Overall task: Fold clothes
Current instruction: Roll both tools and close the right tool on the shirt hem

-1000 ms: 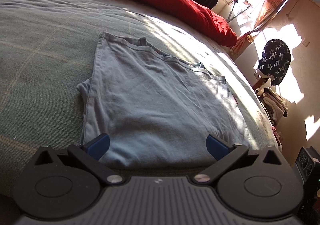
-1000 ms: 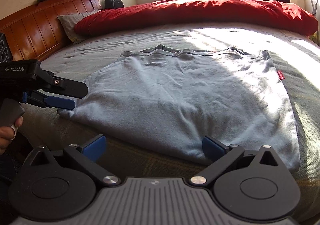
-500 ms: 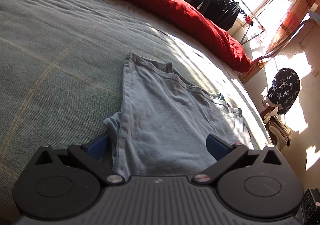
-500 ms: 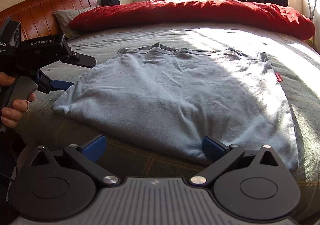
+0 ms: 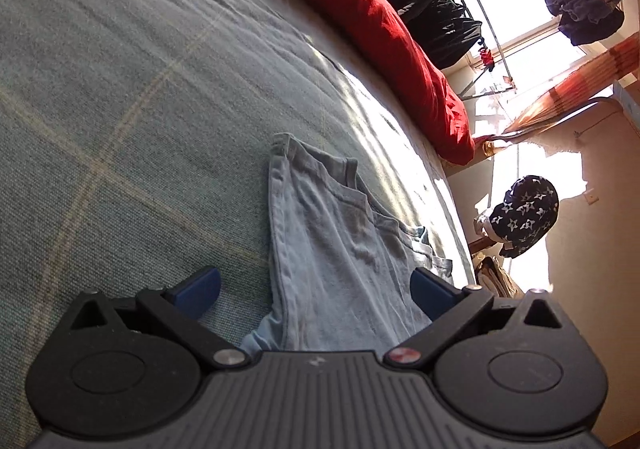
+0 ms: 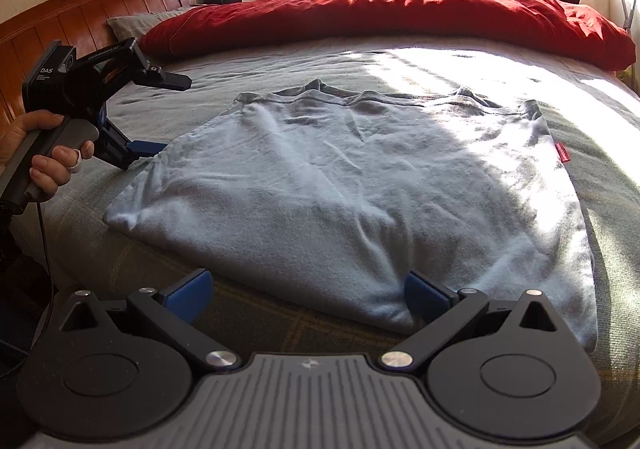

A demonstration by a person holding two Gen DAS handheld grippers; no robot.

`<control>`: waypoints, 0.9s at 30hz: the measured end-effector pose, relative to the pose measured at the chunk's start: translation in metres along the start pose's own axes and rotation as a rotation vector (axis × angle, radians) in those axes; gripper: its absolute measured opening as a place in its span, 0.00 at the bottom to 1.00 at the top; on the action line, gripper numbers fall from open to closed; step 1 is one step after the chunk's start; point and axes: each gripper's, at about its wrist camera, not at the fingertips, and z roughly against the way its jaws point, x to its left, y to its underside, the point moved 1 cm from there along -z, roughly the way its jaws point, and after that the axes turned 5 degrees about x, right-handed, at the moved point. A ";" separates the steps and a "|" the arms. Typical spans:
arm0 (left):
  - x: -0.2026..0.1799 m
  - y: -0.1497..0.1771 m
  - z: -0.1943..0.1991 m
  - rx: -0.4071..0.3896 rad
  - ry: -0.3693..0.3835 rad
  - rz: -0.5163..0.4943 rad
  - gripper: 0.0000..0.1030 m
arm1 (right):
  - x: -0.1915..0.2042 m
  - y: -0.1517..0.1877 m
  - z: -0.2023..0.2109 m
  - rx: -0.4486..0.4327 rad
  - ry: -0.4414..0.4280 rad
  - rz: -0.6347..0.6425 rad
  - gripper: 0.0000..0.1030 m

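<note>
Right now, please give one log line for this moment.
left gripper: open, at shirt left edge | right gripper: open, at near hem | shirt: flat on bed

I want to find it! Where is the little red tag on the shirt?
In the right wrist view, the red tag sticks out of the blue shirt's right side edge, near the sunny part of the bed.

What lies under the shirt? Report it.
The shirt lies flat on the green checked blanket, which shows all around its edges. Whatever is between the two beneath the cloth is covered; no bulge suggests anything there.
</note>
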 end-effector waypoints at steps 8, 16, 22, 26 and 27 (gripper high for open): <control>0.000 -0.019 -0.022 0.048 0.041 -0.015 0.97 | 0.008 -0.005 -0.009 0.035 0.057 0.048 1.00; -0.006 -0.048 -0.057 0.105 0.017 -0.032 0.97 | 0.016 -0.013 -0.008 0.048 0.105 0.096 1.00; -0.028 -0.036 -0.037 0.105 -0.073 -0.121 0.97 | 0.054 -0.039 -0.004 -0.017 0.146 0.355 1.00; -0.046 -0.013 -0.006 0.119 -0.150 -0.226 0.97 | 0.094 -0.048 -0.013 -0.043 0.154 0.613 1.00; -0.049 -0.006 0.004 0.125 -0.164 -0.241 0.97 | 0.102 -0.048 -0.017 -0.042 0.156 0.667 1.00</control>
